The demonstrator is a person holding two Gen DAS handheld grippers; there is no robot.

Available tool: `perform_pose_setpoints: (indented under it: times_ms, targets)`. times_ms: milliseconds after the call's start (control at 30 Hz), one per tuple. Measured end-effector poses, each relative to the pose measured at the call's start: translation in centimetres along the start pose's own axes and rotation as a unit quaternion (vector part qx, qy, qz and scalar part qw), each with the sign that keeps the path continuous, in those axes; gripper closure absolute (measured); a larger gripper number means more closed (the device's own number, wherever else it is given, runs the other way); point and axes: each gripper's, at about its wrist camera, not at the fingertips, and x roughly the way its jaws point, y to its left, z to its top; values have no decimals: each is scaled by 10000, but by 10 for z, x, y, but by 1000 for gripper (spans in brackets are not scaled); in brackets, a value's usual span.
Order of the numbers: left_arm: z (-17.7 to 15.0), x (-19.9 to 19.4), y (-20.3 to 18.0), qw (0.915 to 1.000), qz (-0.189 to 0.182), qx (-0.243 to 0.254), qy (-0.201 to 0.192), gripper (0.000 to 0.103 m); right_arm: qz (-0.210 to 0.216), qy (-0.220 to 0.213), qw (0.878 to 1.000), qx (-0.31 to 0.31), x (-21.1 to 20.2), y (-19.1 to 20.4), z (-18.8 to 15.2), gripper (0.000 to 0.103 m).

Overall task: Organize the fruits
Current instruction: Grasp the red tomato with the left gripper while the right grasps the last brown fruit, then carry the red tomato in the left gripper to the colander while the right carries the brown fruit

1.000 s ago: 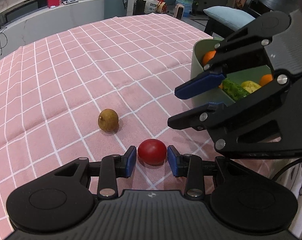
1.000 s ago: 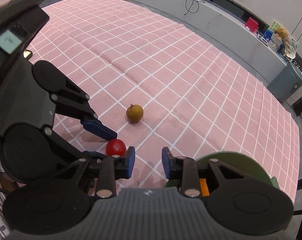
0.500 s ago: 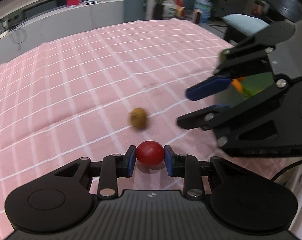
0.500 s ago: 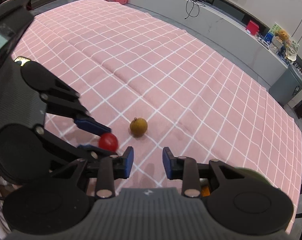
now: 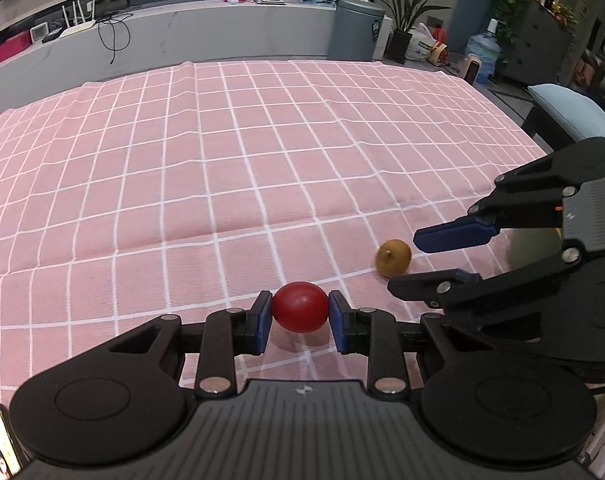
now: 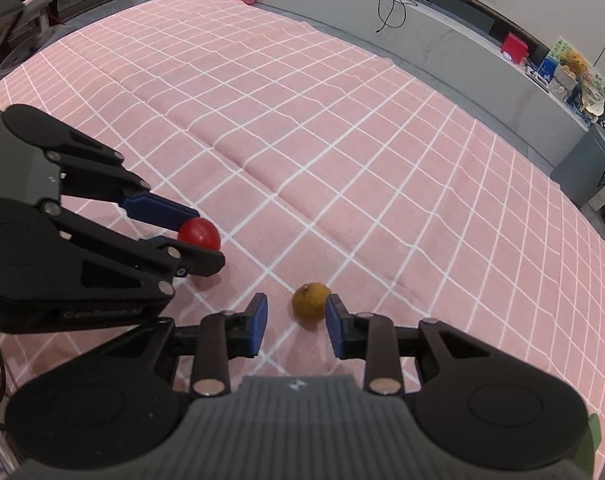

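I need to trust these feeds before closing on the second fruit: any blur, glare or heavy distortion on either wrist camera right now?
Left wrist view: sharp, the round red tomato crisp between the left gripper pads, soft shadow beneath; fisheye bends the pink checked tablecloth grid. Right wrist view: equally sharp, small brown round fruit clear inside the open right gripper; no glare, edges curve strongly.

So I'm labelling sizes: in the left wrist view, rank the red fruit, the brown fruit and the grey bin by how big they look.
1. grey bin, though farthest away
2. red fruit, nearest the camera, which inflates it
3. brown fruit
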Motion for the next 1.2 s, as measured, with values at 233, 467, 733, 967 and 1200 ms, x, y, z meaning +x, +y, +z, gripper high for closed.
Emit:
perform_pose_setpoints:
  times_ms: [233,467,733,967,1200]
  targets:
    - [2,3,1,10000,4,49,10,70,-216,109,9996,144,18,-6,6,73]
    - [2,4,0,10000,-36,57,-5,70,-390,231,9987,211,32,-11,7,78]
    - [-1,-1,-4,9999,-92,74,-33,70,-317,125,9990,289,17,-9,3,81]
    - [1,-18,-16,9990,-420,-11,-139,70,-219,-204,9974,659,-32,-10,-18,81]
    - [12,-44,-47,9957,-836,32,-399,70,-336,-577,9890,1317,-87,-22,-55,81]
